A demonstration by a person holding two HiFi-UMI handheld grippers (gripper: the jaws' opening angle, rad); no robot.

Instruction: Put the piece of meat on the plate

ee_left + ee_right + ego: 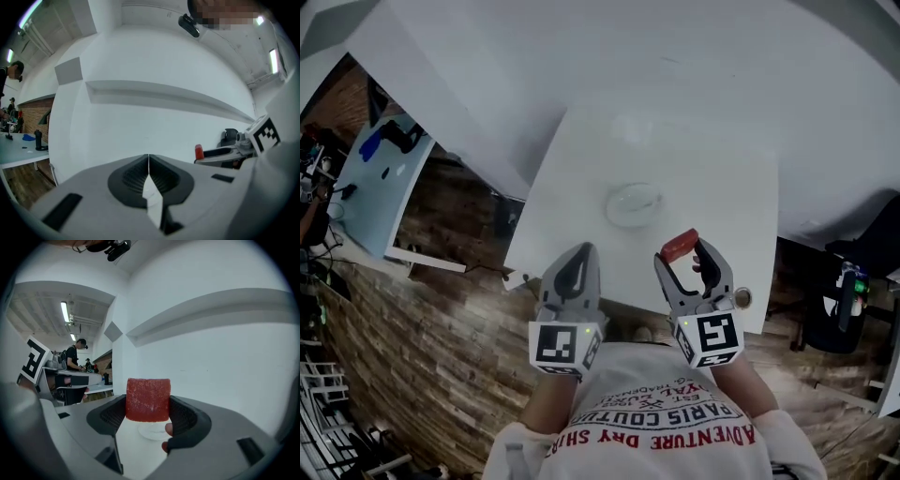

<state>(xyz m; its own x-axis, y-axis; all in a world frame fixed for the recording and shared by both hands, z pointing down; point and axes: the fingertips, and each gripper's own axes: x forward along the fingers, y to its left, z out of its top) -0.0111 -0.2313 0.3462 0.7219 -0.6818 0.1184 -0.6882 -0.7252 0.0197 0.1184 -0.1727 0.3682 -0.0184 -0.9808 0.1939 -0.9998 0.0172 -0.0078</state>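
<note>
My right gripper (684,251) is shut on a red piece of meat (680,246), held above the near right part of the white table (722,187). In the right gripper view the red block (148,399) sits clamped between the two dark pads, with the plate (152,431) seen low behind it. The clear glass plate (633,203) lies on the table a little ahead and to the left of the meat. My left gripper (578,261) hovers over the table's near edge with its jaws together and nothing between them (148,169). From the left gripper view the right gripper holding the meat (198,152) shows at the right.
The white table stands against a white wall. Brick-patterned flooring (441,319) surrounds it. A second table with blue and black items (380,169) stands at far left. A dark chair or equipment (844,300) is at right. A person (75,355) works in the background.
</note>
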